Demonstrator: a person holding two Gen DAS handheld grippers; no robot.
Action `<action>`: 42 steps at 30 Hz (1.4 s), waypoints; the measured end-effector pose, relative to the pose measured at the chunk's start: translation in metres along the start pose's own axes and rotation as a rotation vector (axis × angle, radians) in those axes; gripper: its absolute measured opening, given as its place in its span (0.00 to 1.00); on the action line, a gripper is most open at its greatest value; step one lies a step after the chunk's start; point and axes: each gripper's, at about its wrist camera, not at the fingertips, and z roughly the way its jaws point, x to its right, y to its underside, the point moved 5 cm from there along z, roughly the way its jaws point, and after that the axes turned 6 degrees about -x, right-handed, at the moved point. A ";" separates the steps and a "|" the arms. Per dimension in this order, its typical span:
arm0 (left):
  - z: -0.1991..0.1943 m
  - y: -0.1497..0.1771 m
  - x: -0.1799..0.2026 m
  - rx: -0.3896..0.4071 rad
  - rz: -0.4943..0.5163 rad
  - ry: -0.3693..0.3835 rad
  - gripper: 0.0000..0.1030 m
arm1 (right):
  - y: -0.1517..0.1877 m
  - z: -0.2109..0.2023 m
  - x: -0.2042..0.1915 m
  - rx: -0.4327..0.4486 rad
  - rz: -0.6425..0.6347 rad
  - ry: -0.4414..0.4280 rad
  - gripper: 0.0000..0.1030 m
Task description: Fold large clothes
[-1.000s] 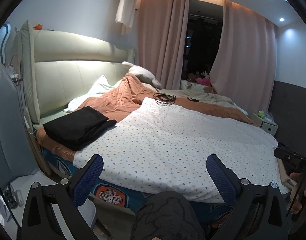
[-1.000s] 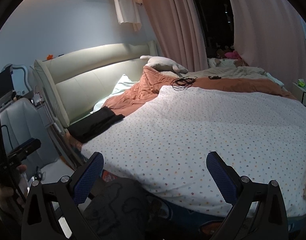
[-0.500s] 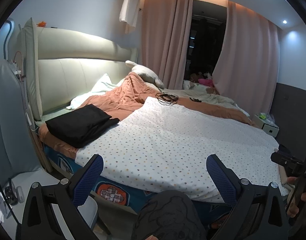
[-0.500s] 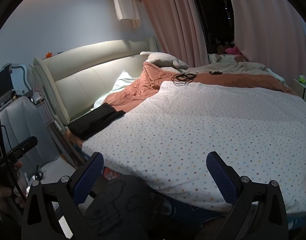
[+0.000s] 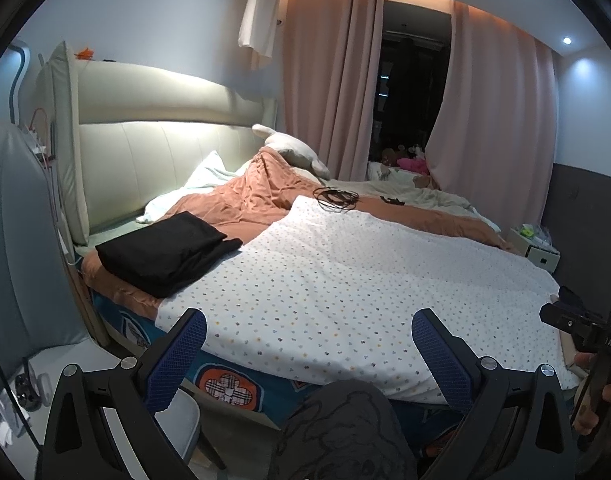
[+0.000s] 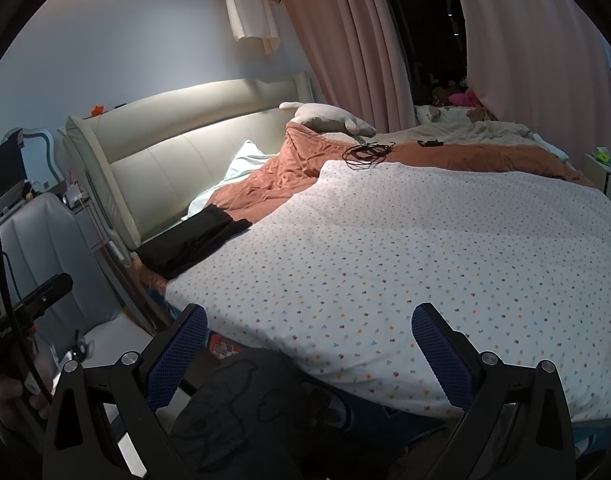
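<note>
A folded black garment (image 5: 165,250) lies on the bed's near left corner, on the orange blanket; it also shows in the right wrist view (image 6: 193,242). A white dotted sheet (image 5: 357,284) is spread flat over the bed and also shows in the right wrist view (image 6: 417,248). My left gripper (image 5: 307,354) is open and empty, held off the bed's near edge. My right gripper (image 6: 307,350) is open and empty, also off the near edge. A dark patterned cloth (image 5: 345,432) sits low between the fingers in both views, also in the right wrist view (image 6: 241,404).
An orange blanket (image 5: 245,204) and pillows lie toward the padded headboard (image 5: 165,152). A coil of black cable (image 5: 335,198) rests on the sheet's far edge. A white nightstand (image 5: 535,246) stands at the right. A grey chair (image 6: 41,248) stands left of the bed. Pink curtains hang behind.
Both grippers have drifted slightly; the bed sits a little differently in each view. Both stay open and empty. Nothing on the bed has moved.
</note>
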 end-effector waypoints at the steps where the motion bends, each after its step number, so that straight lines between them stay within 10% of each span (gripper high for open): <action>1: 0.000 0.000 0.000 -0.001 0.001 0.000 1.00 | 0.000 0.000 0.000 0.001 0.001 0.000 1.00; 42: -0.015 0.000 -0.004 0.020 0.015 0.013 1.00 | -0.001 -0.007 -0.002 0.001 0.025 -0.002 1.00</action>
